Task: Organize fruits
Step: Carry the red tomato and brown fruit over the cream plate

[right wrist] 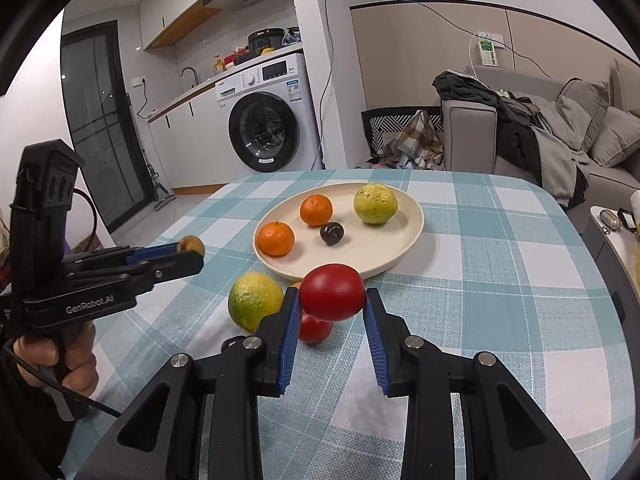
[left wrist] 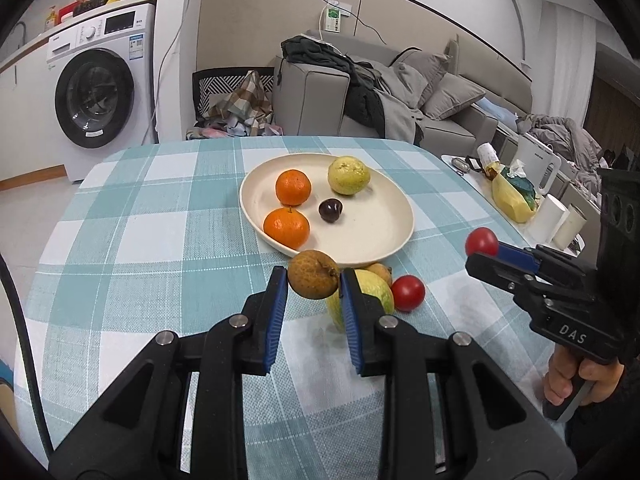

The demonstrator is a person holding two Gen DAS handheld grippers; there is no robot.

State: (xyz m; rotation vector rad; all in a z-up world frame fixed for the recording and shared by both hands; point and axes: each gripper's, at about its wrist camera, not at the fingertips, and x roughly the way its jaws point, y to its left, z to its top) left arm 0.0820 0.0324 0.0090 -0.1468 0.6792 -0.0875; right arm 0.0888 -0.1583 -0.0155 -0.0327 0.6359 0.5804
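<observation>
Left gripper [left wrist: 314, 286] clamps a brown longan [left wrist: 313, 279], right gripper [right wrist: 332, 300] clamps a red tomato [right wrist: 332, 292]; both held just short of the cream plate [left wrist: 384, 240]

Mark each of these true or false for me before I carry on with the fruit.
1. The left gripper is shut on the brown fruit. True.
2. The right gripper is empty. False: its fingers grip a red tomato.
3. The cream plate holds two oranges, a yellow-green fruit and a small dark fruit. True.
4. A second red tomato lies on the plate. False: it lies on the checked tablecloth, in front of the plate.
5. Both held fruits are resting on the plate. False: both are held short of it, above the cloth.
</observation>
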